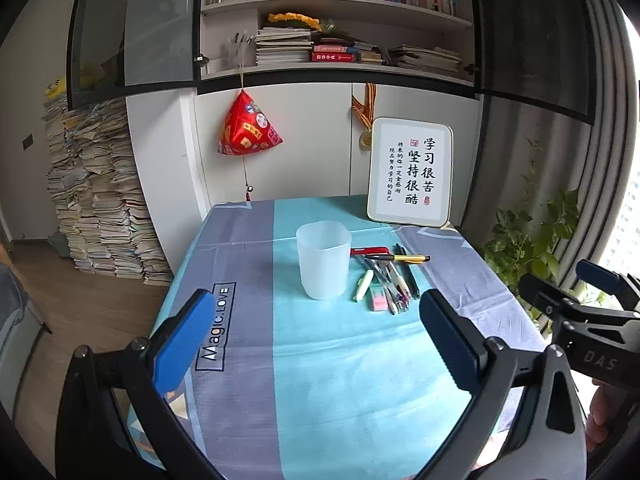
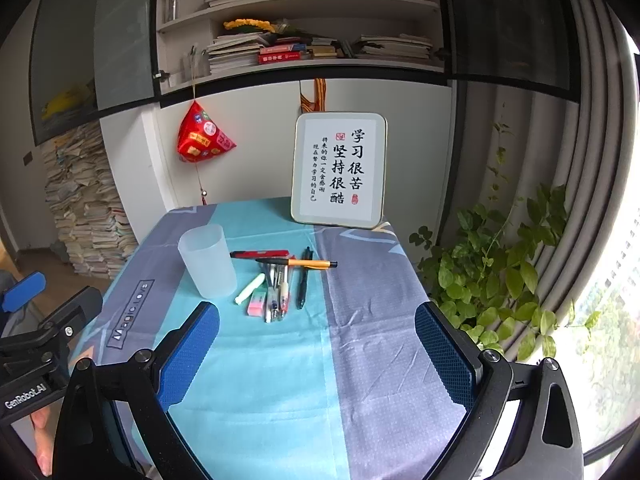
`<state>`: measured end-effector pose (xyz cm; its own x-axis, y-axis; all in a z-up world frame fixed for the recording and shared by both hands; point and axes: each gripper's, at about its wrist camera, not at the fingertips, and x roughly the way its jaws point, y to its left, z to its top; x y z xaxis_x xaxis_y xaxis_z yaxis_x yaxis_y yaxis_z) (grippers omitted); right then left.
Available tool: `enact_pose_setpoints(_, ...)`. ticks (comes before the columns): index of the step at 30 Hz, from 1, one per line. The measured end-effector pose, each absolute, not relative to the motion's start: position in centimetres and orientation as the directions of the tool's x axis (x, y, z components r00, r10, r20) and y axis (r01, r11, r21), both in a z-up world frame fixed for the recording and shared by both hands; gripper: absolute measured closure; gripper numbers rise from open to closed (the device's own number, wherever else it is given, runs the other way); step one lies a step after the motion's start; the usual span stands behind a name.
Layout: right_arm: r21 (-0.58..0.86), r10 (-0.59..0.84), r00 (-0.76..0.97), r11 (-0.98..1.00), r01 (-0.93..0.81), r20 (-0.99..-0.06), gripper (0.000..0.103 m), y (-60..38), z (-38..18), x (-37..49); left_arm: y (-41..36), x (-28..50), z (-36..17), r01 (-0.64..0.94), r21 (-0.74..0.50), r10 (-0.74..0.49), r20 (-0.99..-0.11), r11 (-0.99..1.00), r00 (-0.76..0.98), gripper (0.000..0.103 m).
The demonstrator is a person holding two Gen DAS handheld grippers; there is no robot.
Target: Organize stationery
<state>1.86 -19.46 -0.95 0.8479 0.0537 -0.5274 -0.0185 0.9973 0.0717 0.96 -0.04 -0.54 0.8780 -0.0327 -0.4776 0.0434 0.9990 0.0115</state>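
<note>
Translucent white plastic cup [image 1: 323, 260] stands upright and empty on the table [image 1: 320, 380], on the teal stripe of the cloth. Stationery sits in a loose pile just to its right: red pen [image 1: 370, 251] lying crosswise nearest the cup's rim, yellow pen [image 1: 400, 258] laid across the others, black pen [image 1: 408, 276] on the pile's right edge, several clear pens [image 1: 390, 284] bunched under them. Pale green highlighter [image 1: 363, 285] and pink-green eraser [image 1: 378, 298] lie at the near-left of the pile, eraser touching the clear pens.

Left gripper [image 1: 316, 334]: blue pads spread wide, nothing between them, hovering over the near table edge, well short of the cup. Right gripper [image 2: 318, 340]: same, jaws fully apart, empty, aimed at the cloth in front of the pile.

Framed calligraphy board [image 1: 410, 172] leans against the wall at the back of the table. Potted vine [image 2: 492, 280] right of the table, by the window.
</note>
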Motion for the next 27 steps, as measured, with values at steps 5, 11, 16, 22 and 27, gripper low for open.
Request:
enact_pose_setpoints(5,0.077,0.052,0.842,0.997,-0.013,-0.537,0.005,-19.6,-1.2,2.3,-0.2,1.1,-0.5,0.051,0.011,-0.039,-0.472,0.999,0.881,0.001)
enact_pose_setpoints(11,0.081,0.052,0.835,0.997,-0.009,-0.548,0.005,-19.7,-1.6,2.9,-0.4,1.7,-1.0,0.06,0.017,-0.044,-0.481,0.998,0.876,0.001)
enact_pose_setpoints(16,0.076,0.049,0.831,0.997,-0.008,-0.553,0.005,-19.5,-1.7,3.2,-0.4,2.0,-1.3,0.06,0.022,-0.042,-0.488,0.998,0.872,0.001)
enact_pose_setpoints(22,0.076,0.051,0.829,0.997,-0.01,-0.556,0.005,-19.4,-1.9,3.5,-0.3,2.5,-1.4,0.059,0.021,-0.041,-0.496,0.998,0.867,0.001)
enact_pose_setpoints(27,0.073,0.051,0.829,0.997,-0.012,-0.557,0.005,-19.3,-1.9,3.7,-0.2,2.9,-1.4,0.062,0.017,-0.045,-0.504,0.998,0.862,0.001)
